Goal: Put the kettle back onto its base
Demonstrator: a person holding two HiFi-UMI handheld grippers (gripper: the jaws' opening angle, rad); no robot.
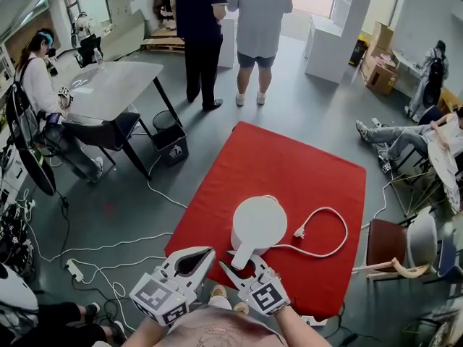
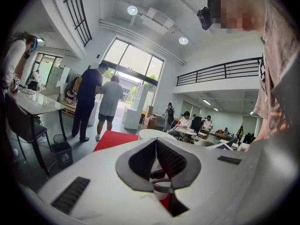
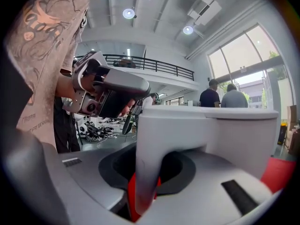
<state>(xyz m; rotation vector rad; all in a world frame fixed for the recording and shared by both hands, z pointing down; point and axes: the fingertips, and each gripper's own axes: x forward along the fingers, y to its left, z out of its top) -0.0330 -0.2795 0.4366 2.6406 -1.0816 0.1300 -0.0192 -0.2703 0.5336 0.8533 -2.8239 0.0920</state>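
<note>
A wide hall with a grey floor point(image 1: 145, 194) holds a red mat point(image 1: 318, 194) laid at an angle, and the white kettle point(image 1: 258, 223) stands on it, close to the mat's near edge and left of its middle. From above its round top hides whatever lies beneath. Its handle point(image 1: 244, 254) points back toward the person. The right gripper point(image 1: 241, 262) has this handle between its jaws, which stand apart: the right gripper view shows a dark gap on either side of the handle, so the pads do not press on it. The left gripper point(image 1: 207, 251) hovers just beside it, over the mat's left edge, with its jaws together at the tips and nothing between them. A white cord point(image 1: 340, 226) runs out from under the kettle and loops to the right, ending in a plug point(image 1: 298, 231) that lies near the kettle's side. Beyond the kettle and the loop the mat is bare red out to its far and right edges. Loose cables point(image 1: 94, 251) trail over the floor to the left. A brown chair point(image 1: 383, 244) stands just off the right edge. Farther out are a black bin point(image 1: 170, 143), a grey table point(image 1: 116, 85) and two standing people point(image 1: 199, 20), well apart from the mat.
</note>
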